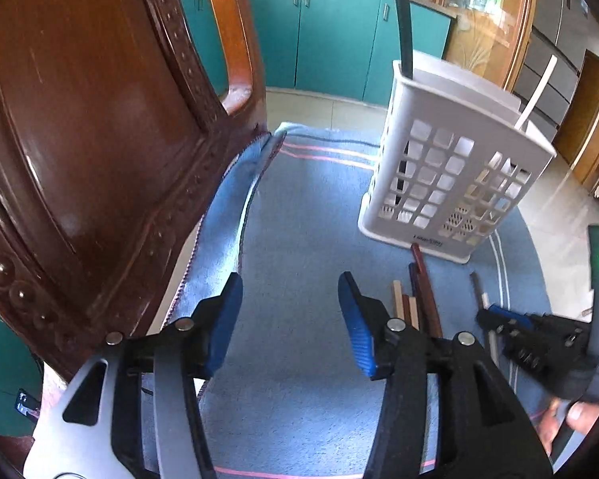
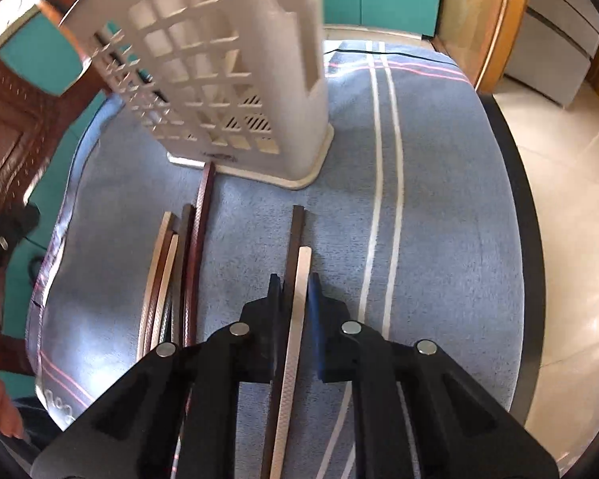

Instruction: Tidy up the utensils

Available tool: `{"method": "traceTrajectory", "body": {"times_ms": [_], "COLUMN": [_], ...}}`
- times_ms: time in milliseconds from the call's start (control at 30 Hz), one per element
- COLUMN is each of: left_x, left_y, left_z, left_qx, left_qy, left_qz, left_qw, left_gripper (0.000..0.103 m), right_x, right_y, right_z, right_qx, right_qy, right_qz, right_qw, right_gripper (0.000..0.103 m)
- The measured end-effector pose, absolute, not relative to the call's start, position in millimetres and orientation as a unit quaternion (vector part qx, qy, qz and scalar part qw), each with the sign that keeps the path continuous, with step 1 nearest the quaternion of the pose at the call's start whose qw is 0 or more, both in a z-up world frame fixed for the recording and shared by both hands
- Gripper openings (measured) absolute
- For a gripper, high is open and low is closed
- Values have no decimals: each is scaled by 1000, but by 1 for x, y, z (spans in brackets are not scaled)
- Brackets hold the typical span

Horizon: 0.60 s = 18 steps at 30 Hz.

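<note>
A white lattice utensil holder (image 1: pixel 451 167) stands upright on a blue towel (image 1: pixel 299 215); it also shows in the right wrist view (image 2: pixel 227 76). A black utensil handle (image 1: pixel 404 20) and a white stick (image 1: pixel 537 92) stand in it. Several chopsticks, brown and cream, lie in a bunch (image 2: pixel 179 271) in front of the holder (image 1: pixel 415 299). My right gripper (image 2: pixel 293 287) is shut on a pair of chopsticks (image 2: pixel 297 263), one brown, one cream, low over the towel; it appears at the right of the left wrist view (image 1: pixel 499 315). My left gripper (image 1: pixel 289 299) is open and empty over the towel.
A carved wooden chair back (image 1: pixel 92 151) rises close on the left. Teal cabinets (image 1: pixel 331 32) and a wooden glass door (image 1: pixel 483 20) stand behind. The dark table edge (image 2: pixel 515 183) runs along the right, with tiled floor (image 2: pixel 571 199) beyond.
</note>
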<state>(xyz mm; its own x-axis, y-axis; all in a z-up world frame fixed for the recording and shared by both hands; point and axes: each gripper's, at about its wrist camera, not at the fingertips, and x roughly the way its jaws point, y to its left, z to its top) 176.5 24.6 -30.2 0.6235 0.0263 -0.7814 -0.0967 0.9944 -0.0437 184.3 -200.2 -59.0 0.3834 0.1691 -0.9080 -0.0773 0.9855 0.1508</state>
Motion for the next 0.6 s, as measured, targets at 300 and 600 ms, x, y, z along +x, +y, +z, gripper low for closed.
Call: {"method": "traceTrajectory", "body": {"times_ms": [300,600], "left_x": [180,177], "left_y": [12,-25], "left_z": [-45,-65], "left_qx": [-34,-12], "left_qy": [458,487], "left_qz": [10,-34], "left_qw": [888,873], "left_gripper": [57,65], "right_x": [183,180], "right_y": [-238,-238], "right_z": [-50,-52], "right_qx": [93,93], "right_qy": [536,538], "right_qz": [45,56], "right_qw": [838,836], "right_gripper": [14,14]}}
